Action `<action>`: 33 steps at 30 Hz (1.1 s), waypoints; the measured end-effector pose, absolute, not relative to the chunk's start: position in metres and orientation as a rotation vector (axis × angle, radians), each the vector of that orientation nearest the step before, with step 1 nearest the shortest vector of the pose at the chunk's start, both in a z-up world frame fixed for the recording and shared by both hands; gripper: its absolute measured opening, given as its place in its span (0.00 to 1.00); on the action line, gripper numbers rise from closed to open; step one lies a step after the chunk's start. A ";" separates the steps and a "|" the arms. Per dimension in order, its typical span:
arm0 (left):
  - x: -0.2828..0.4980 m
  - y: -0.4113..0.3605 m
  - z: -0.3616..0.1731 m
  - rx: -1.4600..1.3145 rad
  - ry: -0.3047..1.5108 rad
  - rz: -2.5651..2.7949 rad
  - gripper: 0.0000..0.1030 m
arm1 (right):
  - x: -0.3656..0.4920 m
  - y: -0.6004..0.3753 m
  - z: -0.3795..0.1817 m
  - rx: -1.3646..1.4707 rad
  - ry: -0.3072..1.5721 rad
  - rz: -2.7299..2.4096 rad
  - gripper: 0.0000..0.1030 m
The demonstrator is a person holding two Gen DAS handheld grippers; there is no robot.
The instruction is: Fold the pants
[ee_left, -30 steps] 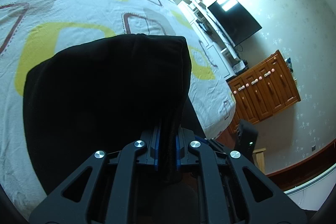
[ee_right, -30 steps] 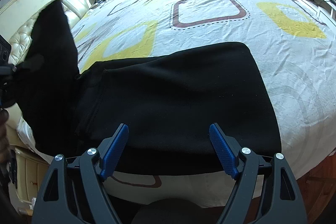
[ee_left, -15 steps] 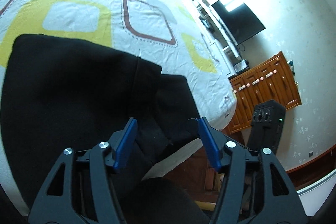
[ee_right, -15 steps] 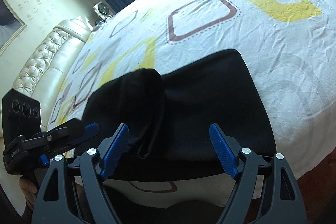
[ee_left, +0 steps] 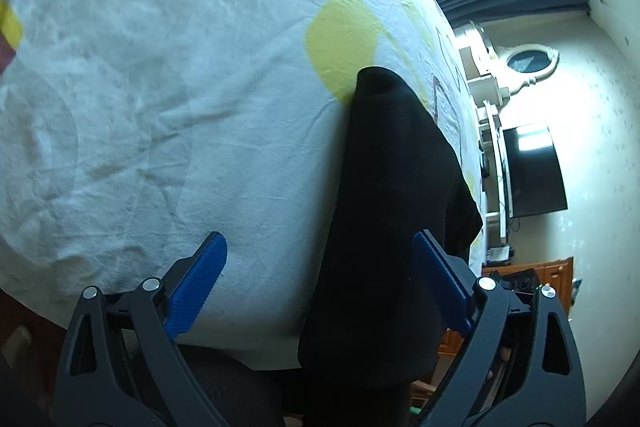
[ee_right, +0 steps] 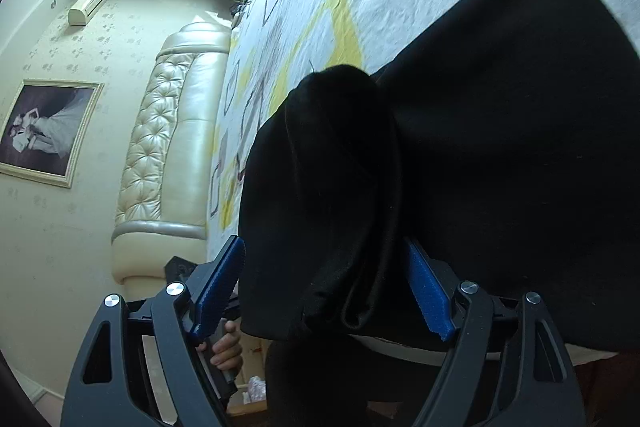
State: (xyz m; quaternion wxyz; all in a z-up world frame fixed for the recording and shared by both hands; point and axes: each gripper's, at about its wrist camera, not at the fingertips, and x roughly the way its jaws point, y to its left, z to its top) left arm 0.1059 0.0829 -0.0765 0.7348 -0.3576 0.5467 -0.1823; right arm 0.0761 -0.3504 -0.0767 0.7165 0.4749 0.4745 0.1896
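The black pants (ee_right: 500,131) are lying near the edge of the bed (ee_left: 168,99), already doubled over into a thick dark stack, with a rounded fold of cloth bulging up at the side nearest the headboard (ee_right: 172,147). In the left wrist view the same stack is showing as a tall dark ridge running away across the patterned sheet. The left gripper (ee_left: 320,283) is opening, its blue pads (ee_left: 198,283) standing well apart; the edge of the stack is sitting between them, nearer the right-hand pad, and neither pad is pressing on it. The right gripper (ee_right: 324,291) is standing spread wide too, with the bulging fold lying between its pads (ee_right: 428,299) and possibly brushing one of them, though it is hard to say whether there is contact. As a judgement, a fold is just being laid down and let go, and the pants are looking close to finished. The next move probably calls for flattening that raised lump or taking both near corners for one more fold, which is asking for a clean pinch through several layers at once. The black cloth is swallowing all detail, so waistband, legs and layer count are not readable, and the stack's near edge is hidden behind the gripper frames. A hand (ee_right: 228,345) is showing only partly below the right gripper.
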 end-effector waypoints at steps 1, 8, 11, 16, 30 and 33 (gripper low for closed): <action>0.106 0.083 -0.079 -0.799 1.199 -0.396 0.91 | 0.077 -0.348 -0.078 1.043 1.052 0.412 0.76; 0.106 0.062 -0.074 -0.656 1.196 -0.435 0.97 | 0.086 -0.329 -0.081 0.953 1.046 0.446 0.85; 0.106 0.061 -0.075 -0.672 1.188 -0.430 0.98 | 0.086 -0.322 -0.078 0.904 1.015 0.435 0.86; 0.107 0.060 -0.075 -0.665 1.191 -0.428 0.98 | 0.095 -0.311 -0.071 0.802 1.065 0.419 0.81; 0.107 0.052 -0.069 -0.673 1.190 -0.472 0.98 | 0.091 -0.326 -0.027 0.770 0.942 0.441 0.13; 0.105 0.043 -0.065 -0.678 1.179 -0.523 0.98 | 0.086 -0.346 -0.014 0.756 0.902 0.404 0.13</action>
